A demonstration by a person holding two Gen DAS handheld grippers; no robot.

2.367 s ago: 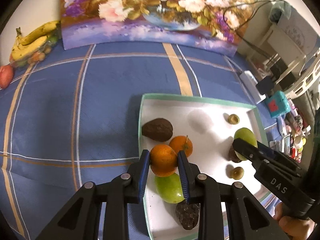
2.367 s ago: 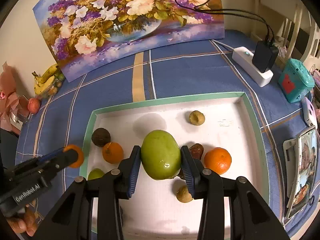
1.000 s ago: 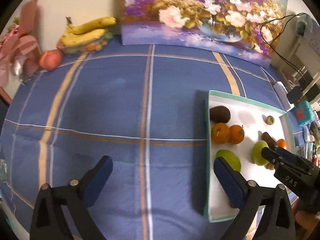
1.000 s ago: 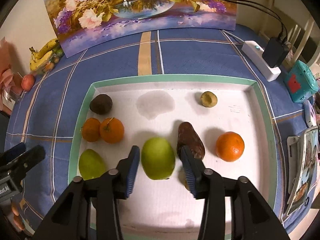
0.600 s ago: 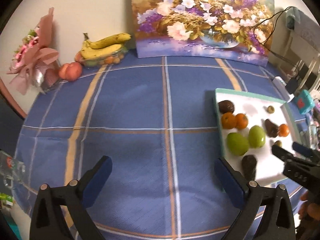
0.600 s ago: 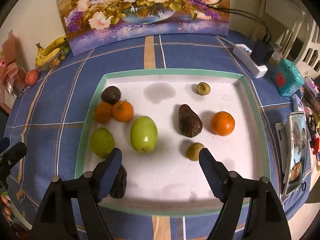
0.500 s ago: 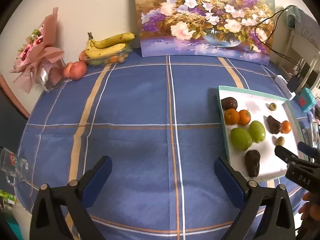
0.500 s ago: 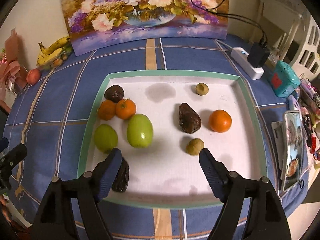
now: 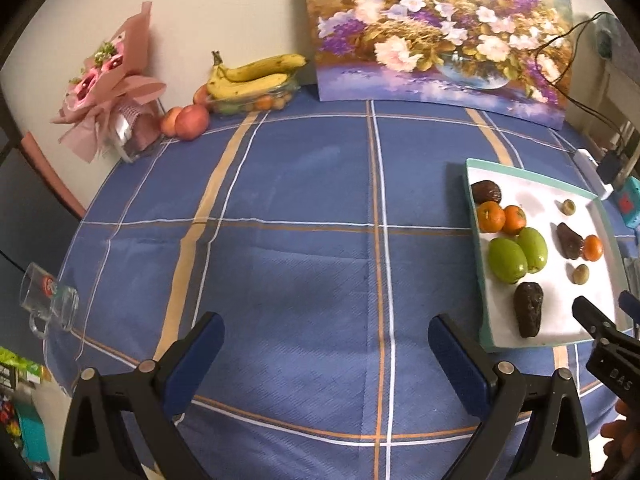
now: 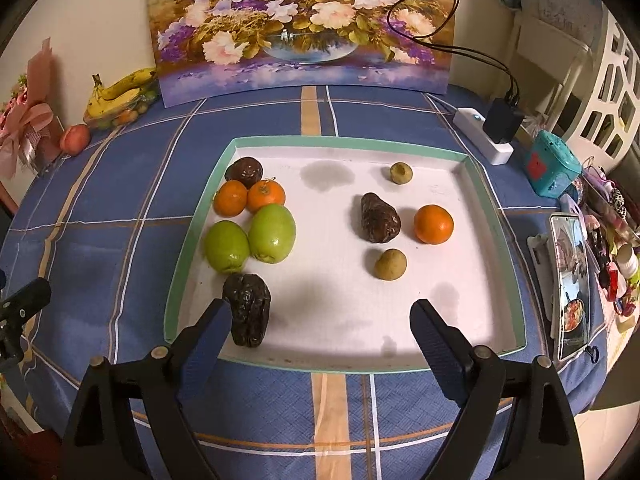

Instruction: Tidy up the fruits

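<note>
1. Both claws are empty and spread wide. The left claw hangs over bare blue plaid cloth on the worktop, well to the left of the tray. The right claw hovers above the near edge of the shallow white tray with a mint-green rim.

2. All the fruit to be organized lies inside that tray. Along its left side the kinds sit in pairs: two small oranges touching each other, and just nearer, two smooth green oval fruits side by side.

3. A wrinkled dark brown round fruit sits at the far left corner, and a dark, shrivelled avocado-shaped fruit lies near the front left, right beside the right claw's left finger.

4. The right half is looser: a second dark pear-shaped fruit, a lone orange just beside it, and two small dull-yellow round fruits, one near and one at the far side.

5. My reading is that the task stands between grasps, with the left-side grouping partly built and the right-side strays not yet sorted.

6. The next move probably calls for the right claw to reach forward over one stray. The lone orange looks the obvious pick, to be closed on gently and carried across to the orange pair.

7. The approach needs care, since the dark fruit lies close on the orange's left and a finger could nudge it.
</note>
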